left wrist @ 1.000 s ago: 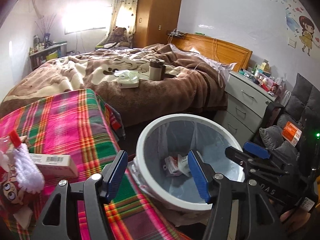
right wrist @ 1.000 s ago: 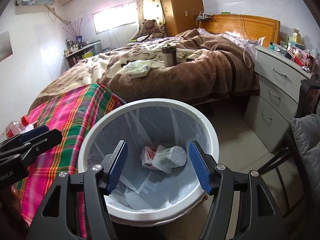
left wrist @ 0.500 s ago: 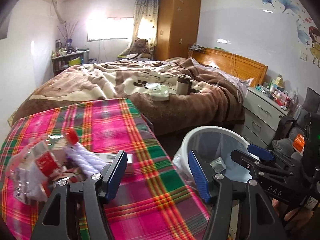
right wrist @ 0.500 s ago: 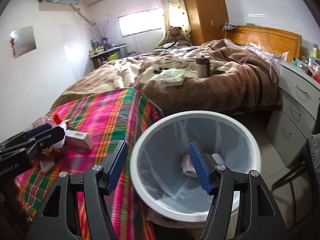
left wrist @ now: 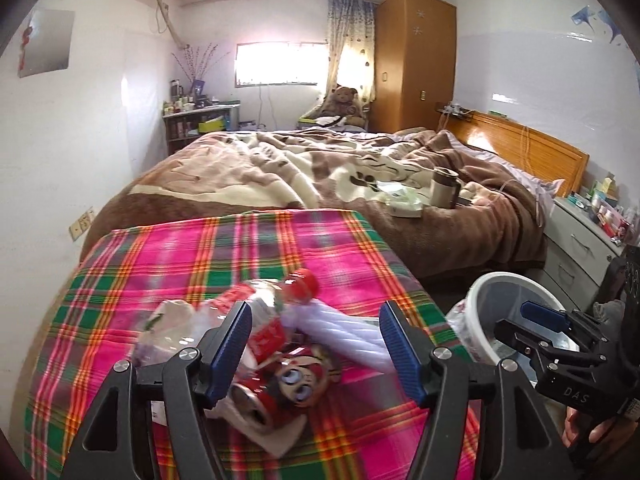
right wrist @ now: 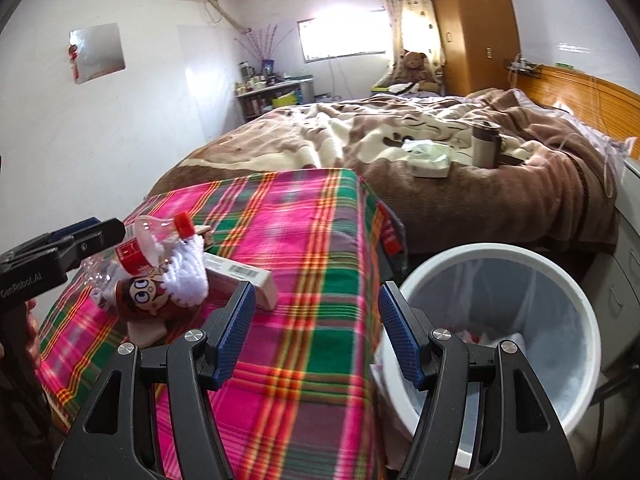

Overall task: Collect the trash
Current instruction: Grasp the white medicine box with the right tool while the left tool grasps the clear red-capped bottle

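While left gripper [left wrist: 316, 344] jaws widen over the crushed bottle [left wrist: 256, 312], empty, right gripper [right wrist: 316, 330] gapes; only its view shows trash-bin [right wrist: 496, 256] inside.

i see a woven plaid cloth [left wrist: 280, 252], a crinkled clear plastic bottle [left wrist: 256, 312], a smooth white plastic bin [right wrist: 496, 256], a fuzzy blanket [right wrist: 500, 200].

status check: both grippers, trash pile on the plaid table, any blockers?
Left gripper opening, empty, over trash pile. Right gripper open, empty, between table and bin. No blockers.
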